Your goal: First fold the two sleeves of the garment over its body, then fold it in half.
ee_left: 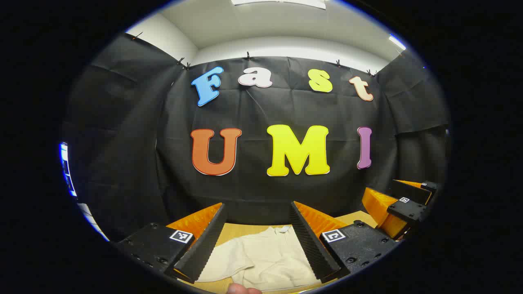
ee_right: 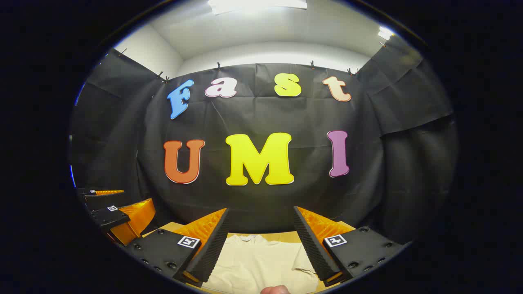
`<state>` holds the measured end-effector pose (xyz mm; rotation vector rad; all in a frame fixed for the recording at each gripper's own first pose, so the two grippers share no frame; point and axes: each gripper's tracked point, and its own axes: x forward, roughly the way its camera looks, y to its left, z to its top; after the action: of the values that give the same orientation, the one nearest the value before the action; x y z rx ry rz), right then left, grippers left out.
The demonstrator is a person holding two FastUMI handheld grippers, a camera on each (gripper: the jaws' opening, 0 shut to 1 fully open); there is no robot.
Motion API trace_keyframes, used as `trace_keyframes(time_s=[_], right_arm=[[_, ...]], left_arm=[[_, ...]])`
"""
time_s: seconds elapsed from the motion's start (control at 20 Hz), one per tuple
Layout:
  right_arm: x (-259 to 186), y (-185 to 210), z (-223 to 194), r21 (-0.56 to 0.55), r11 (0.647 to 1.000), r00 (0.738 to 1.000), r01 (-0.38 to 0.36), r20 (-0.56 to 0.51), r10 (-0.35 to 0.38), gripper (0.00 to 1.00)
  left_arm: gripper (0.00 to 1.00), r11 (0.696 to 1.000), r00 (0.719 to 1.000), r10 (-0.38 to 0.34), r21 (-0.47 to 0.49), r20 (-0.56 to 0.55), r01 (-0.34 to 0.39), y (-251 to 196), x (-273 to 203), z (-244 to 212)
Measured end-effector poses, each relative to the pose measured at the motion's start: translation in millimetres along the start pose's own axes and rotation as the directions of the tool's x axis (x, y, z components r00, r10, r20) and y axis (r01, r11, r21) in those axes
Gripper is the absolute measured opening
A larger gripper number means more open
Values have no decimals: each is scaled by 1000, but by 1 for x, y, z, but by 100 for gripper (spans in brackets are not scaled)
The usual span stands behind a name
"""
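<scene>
A cream short-sleeved garment [ee_left: 261, 257] lies flat on the wooden table [ee_left: 235, 230], collar toward the far wall. In the left gripper view my left gripper [ee_left: 257, 210] hangs open above it, fingers wide apart, with one sleeve spread at lower left. The right gripper [ee_left: 402, 204] shows at the right edge there. In the right gripper view the garment [ee_right: 257, 261] lies below my open right gripper [ee_right: 260, 214], a sleeve at lower right, and the left gripper [ee_right: 118, 216] appears at the left edge. Neither gripper touches the cloth.
Black cloth walls [ee_left: 261, 114] close the booth at the back and on both sides, just beyond the table's far edge [ee_right: 261, 234]. A fingertip [ee_left: 243, 290] pokes in at the bottom of the left gripper view, and another fingertip [ee_right: 276, 290] in the right gripper view.
</scene>
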<state>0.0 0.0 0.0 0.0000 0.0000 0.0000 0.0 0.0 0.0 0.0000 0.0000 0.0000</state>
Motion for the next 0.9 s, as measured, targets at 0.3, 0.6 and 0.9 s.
trace_keyframes(time_s=[0.3,0.6,0.9], right_arm=[[3,-13,-5,-3,1000,1000,29,-7,-29,94],[5,-20,-7,11,999,999,48,-19,-48,94],[11,-18,-6,15,1000,999,24,-21,-24,94]], left_arm=[[98,1000,1000,-20,6,6,20,-10,3,0],[99,1000,1000,-22,14,14,21,-11,5,1],[99,1000,1000,-5,11,8,5,-10,8,2]])
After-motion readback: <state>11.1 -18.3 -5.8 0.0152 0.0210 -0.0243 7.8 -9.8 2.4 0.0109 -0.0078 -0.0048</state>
